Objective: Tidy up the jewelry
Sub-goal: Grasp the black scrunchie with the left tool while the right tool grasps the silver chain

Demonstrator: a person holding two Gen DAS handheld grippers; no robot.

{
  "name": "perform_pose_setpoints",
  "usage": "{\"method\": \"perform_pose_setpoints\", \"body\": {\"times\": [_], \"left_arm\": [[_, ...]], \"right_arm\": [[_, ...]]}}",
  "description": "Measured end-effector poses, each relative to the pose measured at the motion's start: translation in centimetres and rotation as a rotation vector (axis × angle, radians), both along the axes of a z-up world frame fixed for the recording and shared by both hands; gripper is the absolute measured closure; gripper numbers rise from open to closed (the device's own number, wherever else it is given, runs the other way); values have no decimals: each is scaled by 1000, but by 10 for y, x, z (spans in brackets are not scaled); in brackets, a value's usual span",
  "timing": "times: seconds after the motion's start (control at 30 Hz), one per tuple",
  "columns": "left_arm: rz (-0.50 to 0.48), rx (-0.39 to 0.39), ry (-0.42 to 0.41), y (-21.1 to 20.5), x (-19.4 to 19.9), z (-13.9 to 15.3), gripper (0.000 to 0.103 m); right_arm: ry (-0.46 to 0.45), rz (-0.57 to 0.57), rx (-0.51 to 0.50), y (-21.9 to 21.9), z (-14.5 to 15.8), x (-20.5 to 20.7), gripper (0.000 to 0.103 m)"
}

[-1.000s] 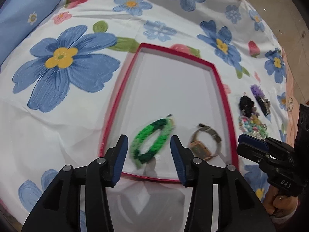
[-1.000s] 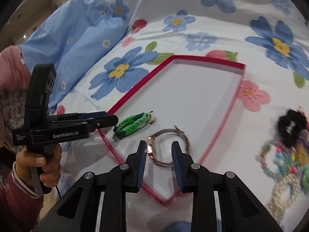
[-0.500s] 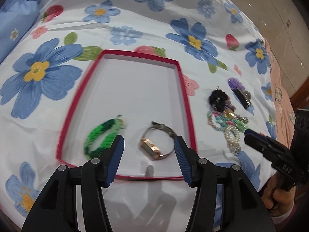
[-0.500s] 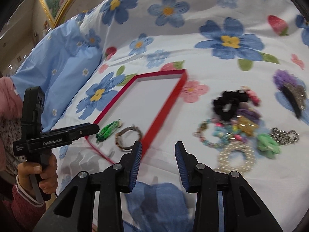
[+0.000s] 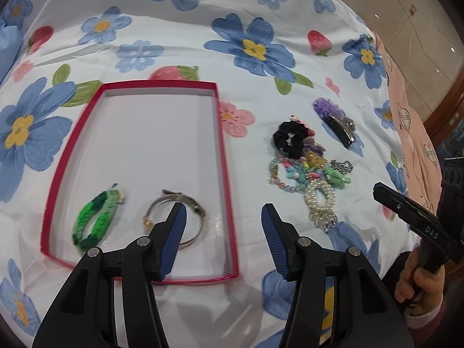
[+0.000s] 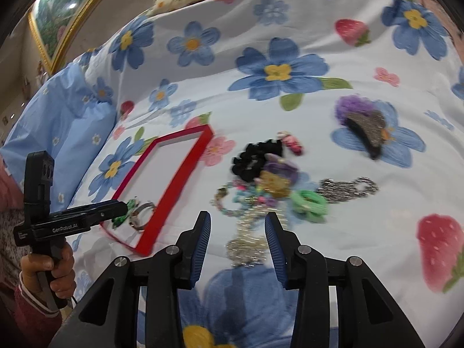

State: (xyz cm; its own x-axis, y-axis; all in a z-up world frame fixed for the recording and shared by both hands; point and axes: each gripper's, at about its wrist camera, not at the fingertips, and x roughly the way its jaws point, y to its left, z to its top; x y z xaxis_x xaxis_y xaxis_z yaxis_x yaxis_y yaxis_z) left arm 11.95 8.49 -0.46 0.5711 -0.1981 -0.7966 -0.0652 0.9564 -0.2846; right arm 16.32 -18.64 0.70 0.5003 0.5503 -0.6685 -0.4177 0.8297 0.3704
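Observation:
A red-rimmed white tray [image 5: 224,156] lies on the flowered bedsheet. In it are a green braided bracelet [image 5: 97,220] and a metal watch [image 5: 188,206]. My left gripper [image 5: 223,220] is open and empty above the tray's near right corner. Right of the tray lies a pile: a black scrunchie [image 5: 290,139], a coloured bead bracelet [image 5: 285,174], a pearl bracelet [image 5: 320,200], a green clip [image 5: 337,177] and a silver chain [image 5: 343,165]. My right gripper [image 6: 236,229] is open and empty just above the pearl bracelet [image 6: 249,232].
A purple and black hair clip [image 5: 336,121] lies beyond the pile. A blue pillow [image 6: 58,116] is at the left, a pink cloth [image 5: 411,121] at the right bed edge. A framed picture [image 6: 61,20] hangs behind.
Both grippers have swung right, from over the tray toward the jewelry pile. The right gripper has opened wider and now hovers over the pearl bracelet.

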Motion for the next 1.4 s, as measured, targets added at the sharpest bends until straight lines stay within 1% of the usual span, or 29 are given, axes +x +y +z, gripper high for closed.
{"method": "perform_pose_setpoints", "body": {"times": [0.13,0.2,0.27,0.43,0.57,0.67,0.8,0.9,1.03,1.17,1.2,1.23,1.27,1.3,1.33,1.37,1.4], "left_arm": [[-22,-6,7,-11,11,-1,50],[-33,-7,8,-17,17,-1,50],[-44,-6,6,-22,24,0,50],[-76,0,6,-37,47,-1,50],[-99,2,20,-48,74,-5,50],[-121,19,29,-58,95,-9,50],[-153,39,56,-71,122,-20,50],[-165,33,86,-75,140,-33,50],[-177,21,127,-79,156,-51,50],[-183,20,142,-83,167,-63,50],[-185,29,135,-85,169,-63,54],[-190,38,130,-87,170,-63,64],[-198,41,130,-88,170,-64,71],[-211,42,130,-90,172,-64,84],[-229,49,131,-93,171,-65,90],[-236,61,127,-95,172,-64,90],[-243,71,120,-97,171,-63,93]], "right_arm": [[1,-42,-5,-17,-2,5,61],[4,-64,-9,-26,-4,10,57],[6,-84,-13,-33,-6,14,50],[9,-137,-32,-52,-11,33,46],[20,-165,-79,-60,-21,52,43],[30,-160,-118,-58,-31,68,38],[40,-146,-185,-50,-46,84,35],[70,-139,-226,-47,-61,94,31],[107,-117,-219,-43,-72,100,30],[90,-92,-244,-35,-75,99,28],[80,-88,-258,-32,-76,98,28],[73,-88,-271,-30,-77,99,31],[64,-90,-284,-29,-77,98,36],[55,-96,-297,-28,-77,97,40],[48,-101,-305,-28,-77,97,50],[43,-104,-309,-27,-76,98,62],[38,-106,-311,-27,-76,98,69]]}}
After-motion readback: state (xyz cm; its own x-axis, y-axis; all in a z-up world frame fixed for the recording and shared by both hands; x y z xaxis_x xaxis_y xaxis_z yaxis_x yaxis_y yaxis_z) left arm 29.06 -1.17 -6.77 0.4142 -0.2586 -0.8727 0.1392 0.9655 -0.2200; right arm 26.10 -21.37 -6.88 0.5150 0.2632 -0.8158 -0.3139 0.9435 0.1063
